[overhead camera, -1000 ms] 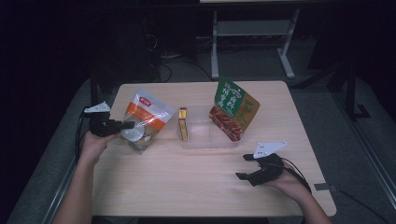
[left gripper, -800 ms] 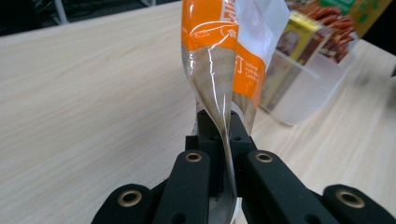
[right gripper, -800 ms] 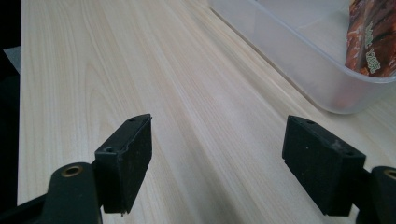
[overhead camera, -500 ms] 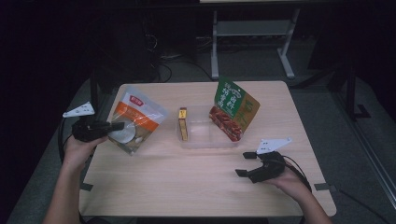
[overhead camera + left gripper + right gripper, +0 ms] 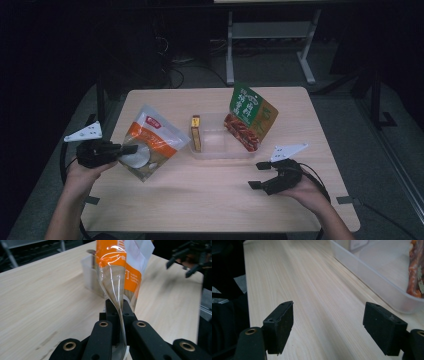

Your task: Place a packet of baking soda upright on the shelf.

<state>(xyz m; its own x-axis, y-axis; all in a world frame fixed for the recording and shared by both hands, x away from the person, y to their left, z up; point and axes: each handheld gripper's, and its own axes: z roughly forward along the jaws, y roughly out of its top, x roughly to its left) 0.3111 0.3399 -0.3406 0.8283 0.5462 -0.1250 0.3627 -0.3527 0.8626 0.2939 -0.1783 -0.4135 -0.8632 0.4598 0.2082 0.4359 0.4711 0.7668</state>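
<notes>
We log the table [image 5: 210,200], pale wood, in a dark room with a metal stand at 12 o'clock. The clear tray [image 5: 220,150] sits centre, green packet [image 5: 250,117] leaning at its 3 o'clock end. Since 1 second ago the orange pouch [image 5: 150,142] has left the tray's 9 o'clock side, pinched in the left gripper [image 5: 127,149] and lifted; likely being carried off. Right gripper [image 5: 256,175] rests wide, empty.

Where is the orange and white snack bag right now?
In the high view the orange and white bag is at the table's left side, pinched by the left gripper, just left of the clear tray.
</notes>
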